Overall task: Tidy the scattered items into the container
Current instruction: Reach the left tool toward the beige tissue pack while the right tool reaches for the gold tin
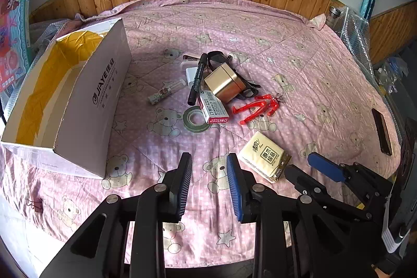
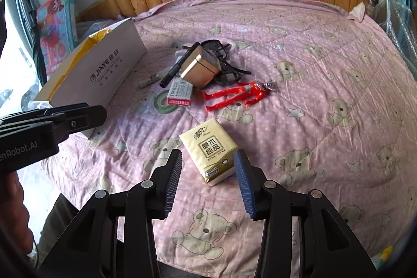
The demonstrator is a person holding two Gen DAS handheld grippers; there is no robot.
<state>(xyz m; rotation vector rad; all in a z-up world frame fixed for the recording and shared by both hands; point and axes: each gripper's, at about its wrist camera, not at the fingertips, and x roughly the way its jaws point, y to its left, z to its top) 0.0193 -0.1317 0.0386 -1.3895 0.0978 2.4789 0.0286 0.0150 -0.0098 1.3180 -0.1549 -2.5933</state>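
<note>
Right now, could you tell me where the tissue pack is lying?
The tissue pack lies on the pink bedspread, apart from the clutter, just ahead of the open right gripper and nearer than the red toy figure.

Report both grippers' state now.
Left gripper: open, holding nothing.
Right gripper: open, empty, fingers either side of the tissue pack.

Cardboard box [image 1: 99, 106] side panel: "JIAYE". Tissue pack [image 2: 208, 150]: "原木纯品". Left gripper [image 2: 52, 121] body: partial "enRobot.AI". Red staple box [image 1: 214, 110]: print unclear.
</note>
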